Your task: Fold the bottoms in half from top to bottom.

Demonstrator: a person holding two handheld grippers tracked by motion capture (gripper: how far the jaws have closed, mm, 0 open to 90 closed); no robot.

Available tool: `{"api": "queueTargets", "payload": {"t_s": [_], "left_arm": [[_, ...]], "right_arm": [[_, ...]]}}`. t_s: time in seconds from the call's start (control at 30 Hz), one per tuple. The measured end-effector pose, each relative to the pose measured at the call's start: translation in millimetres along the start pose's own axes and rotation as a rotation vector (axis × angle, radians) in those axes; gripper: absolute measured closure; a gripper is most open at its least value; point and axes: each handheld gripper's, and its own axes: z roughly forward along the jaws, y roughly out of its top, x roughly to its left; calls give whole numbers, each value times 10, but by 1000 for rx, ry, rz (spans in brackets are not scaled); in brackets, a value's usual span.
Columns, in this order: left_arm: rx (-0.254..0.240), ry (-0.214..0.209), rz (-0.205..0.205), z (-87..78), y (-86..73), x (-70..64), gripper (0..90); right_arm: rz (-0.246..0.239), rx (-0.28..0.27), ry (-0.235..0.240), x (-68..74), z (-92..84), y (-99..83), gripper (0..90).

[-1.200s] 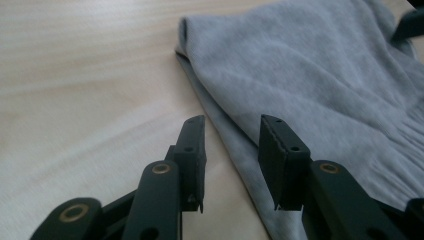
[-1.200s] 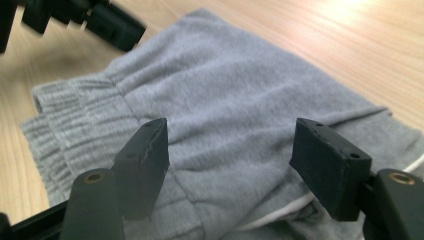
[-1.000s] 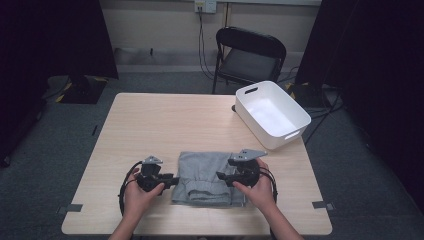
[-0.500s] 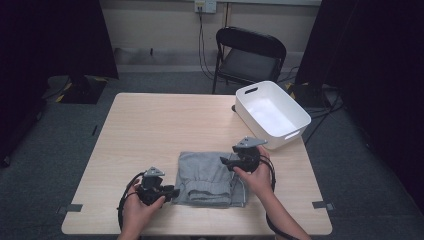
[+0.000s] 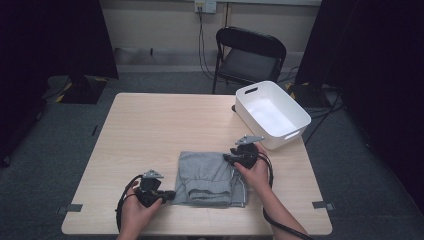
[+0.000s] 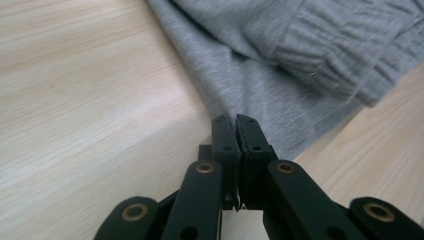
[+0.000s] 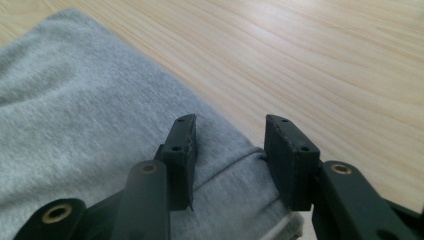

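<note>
A folded grey garment [image 5: 207, 177] lies near the table's front edge, between my two grippers. In the left gripper view its ribbed cuff [image 6: 325, 55] lies beyond the jaws. My left gripper [image 5: 170, 195] sits at the garment's near left corner; its jaws have just closed and pinch the cloth's edge [image 6: 235, 120]. My right gripper [image 5: 227, 157] is at the far right corner. Its jaws have just been closing and stand partly apart [image 7: 230, 145], with a raised fold of the garment [image 7: 75, 115] between them, the pads not pressing it.
A white plastic bin [image 5: 272, 85] stands empty at the table's back right, close to my right hand. Bare wooden table [image 5: 165, 125] stretches to the left and behind the garment. A black folding chair [image 5: 250, 55] stands beyond the far edge.
My right gripper has moved from the garment's right side up to its far right corner and narrowed its jaws. The left gripper has slid a little toward the near edge and closed.
</note>
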Motion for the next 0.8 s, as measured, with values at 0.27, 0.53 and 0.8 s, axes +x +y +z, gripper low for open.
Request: {"api": "queueTargets", "payload": {"t_s": [0.27, 0.53, 0.8], "left_arm": [[14, 6, -20, -47, -26, 19, 879], [-15, -1, -44, -64, 11, 33, 687], [-139, 26, 9, -69, 176, 18, 308]], "right_arm": [[-29, 7, -19, 33, -5, 0, 570], [16, -45, -12, 18, -180, -13, 428], [59, -78, -4, -54, -411, -54, 518]]}}
